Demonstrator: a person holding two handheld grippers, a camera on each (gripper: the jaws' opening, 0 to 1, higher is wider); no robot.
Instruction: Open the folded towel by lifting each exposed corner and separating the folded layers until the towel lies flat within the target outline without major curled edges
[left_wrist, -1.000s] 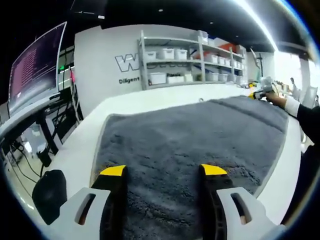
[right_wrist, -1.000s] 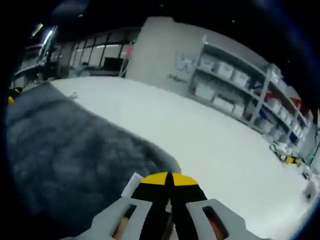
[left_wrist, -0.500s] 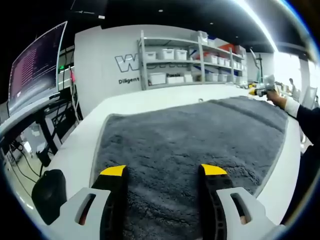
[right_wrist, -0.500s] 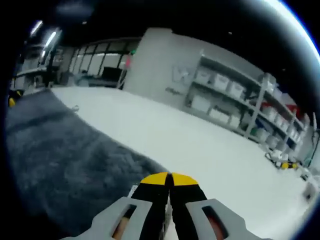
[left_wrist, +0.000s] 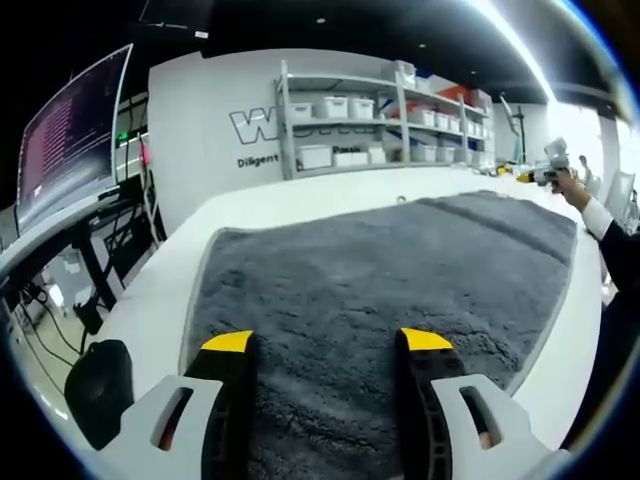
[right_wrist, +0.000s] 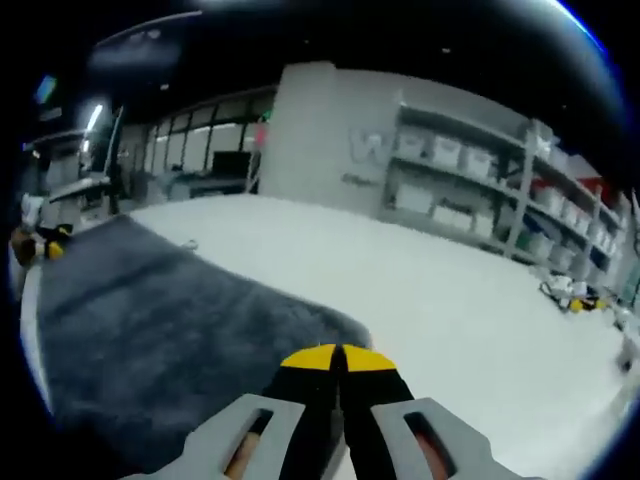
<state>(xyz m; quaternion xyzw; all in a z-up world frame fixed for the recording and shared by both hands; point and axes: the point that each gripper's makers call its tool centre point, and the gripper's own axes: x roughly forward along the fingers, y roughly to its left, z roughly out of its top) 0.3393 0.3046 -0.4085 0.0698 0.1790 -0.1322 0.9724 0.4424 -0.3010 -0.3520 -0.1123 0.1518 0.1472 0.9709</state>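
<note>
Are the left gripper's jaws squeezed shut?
No, the left gripper has its two yellow-tipped jaws standing wide apart over the grey towel.

Lab or workshop space.
Storage shelves holding white bins are lining a lettered wall; a monitor is glowing.

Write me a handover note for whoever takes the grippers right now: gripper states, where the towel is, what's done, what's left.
Left gripper: open, jaws over the near edge of the grey towel, gripping nothing.
Right gripper: jaws shut, at the towel's corner; whether it pinches cloth cannot be told.
Towel: spread open on the white table, looks nearly flat.
Left: check edges and corners for curls.
</note>
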